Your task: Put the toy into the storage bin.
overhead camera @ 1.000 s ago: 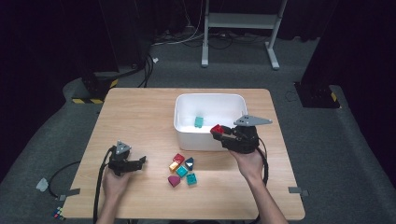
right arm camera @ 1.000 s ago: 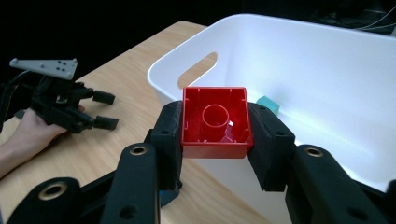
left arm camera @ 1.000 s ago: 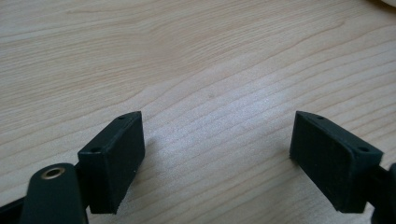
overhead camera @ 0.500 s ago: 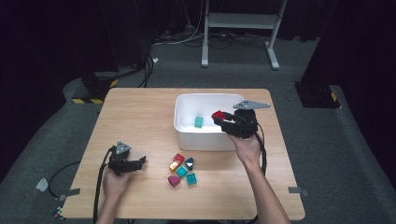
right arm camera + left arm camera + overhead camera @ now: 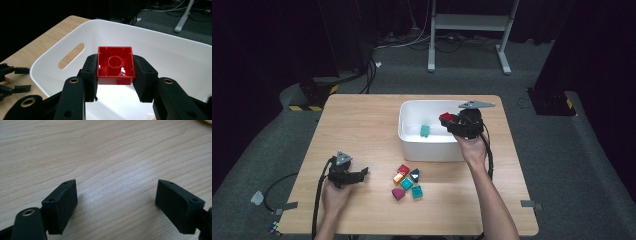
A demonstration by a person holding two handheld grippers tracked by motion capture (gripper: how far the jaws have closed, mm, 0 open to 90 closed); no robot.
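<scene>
**A:** Dark room, black curtains all round, cables on the grey floor, and one pale wooden table (image 5: 362, 125) lit up in the middle. White bin (image 5: 409, 135) sits toward the far side.

**B:** What's the right gripper (image 5: 115, 75) got?

**A:** A red block (image 5: 115, 65), clamped between the pads by two opposite side walls, hollow underside facing the camera with one round tube inside. It's hanging over the bin, above the near right part of it.

**B:** Tricky to hold?

**A:** I doubt it. Looks like hard, glossy plastic: light, stiff, won't crush, maybe a bit slick. Flat parallel sides are the place to pinch, which is what's happening. A drop into the bin shouldn't hurt it.

**B:** Left one?

**A:** The left gripper (image 5: 349, 175) is resting low on the table, jaws spread apart, nothing but wood grain between them.

**B:** Count?

**A:** One teal block (image 5: 425, 130) in the bin. Loose pile (image 5: 408, 181) on the table near the front: I make it six, though they're bunched and small from here, so could be off by one. Two grippers, one bin.
</scene>
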